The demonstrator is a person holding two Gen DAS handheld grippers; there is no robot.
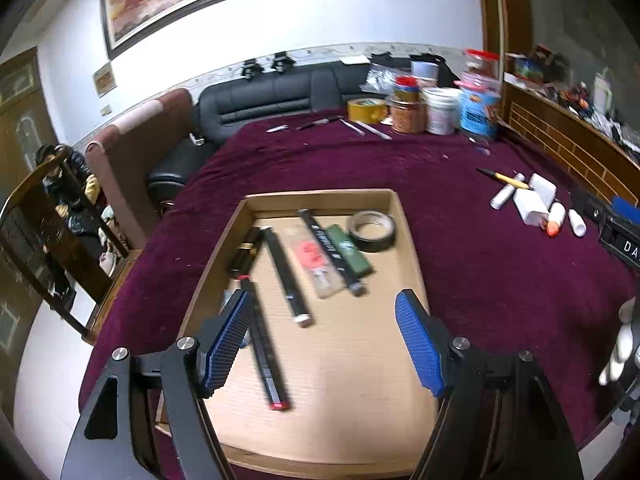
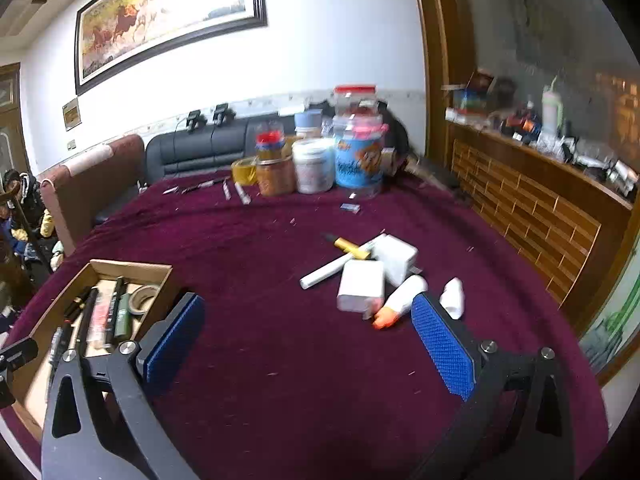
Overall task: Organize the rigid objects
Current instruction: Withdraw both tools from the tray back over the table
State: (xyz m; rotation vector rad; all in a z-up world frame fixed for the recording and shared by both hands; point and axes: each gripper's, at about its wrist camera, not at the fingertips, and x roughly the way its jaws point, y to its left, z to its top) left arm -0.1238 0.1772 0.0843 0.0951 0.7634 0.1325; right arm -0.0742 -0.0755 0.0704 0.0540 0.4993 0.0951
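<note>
A shallow cardboard tray [image 1: 394, 208] lies on the maroon tablecloth and holds several black pens, a green bar [image 1: 347, 249], a clear packet [image 1: 316, 260] and a tape roll [image 1: 372, 230]. My left gripper [image 1: 324, 338] hangs open and empty above the tray's near half. My right gripper [image 2: 306, 338] is open and empty above the cloth, just short of a loose pile: two white blocks [image 2: 362, 290], a white marker [image 2: 324, 274], a yellow pen [image 2: 350, 246], a white tube with orange tip [image 2: 398, 302] and a small white cap [image 2: 453, 298]. The tray also shows at the left of the right wrist view [image 2: 132, 268].
Jars, tubs and a yellow tape roll [image 2: 244, 170] stand at the table's far edge, with small metal tools [image 1: 360, 126] in front. A black sofa [image 1: 260, 100] lies beyond. A wooden sideboard [image 2: 540, 208] runs along the right. A chair [image 1: 44, 240] stands left.
</note>
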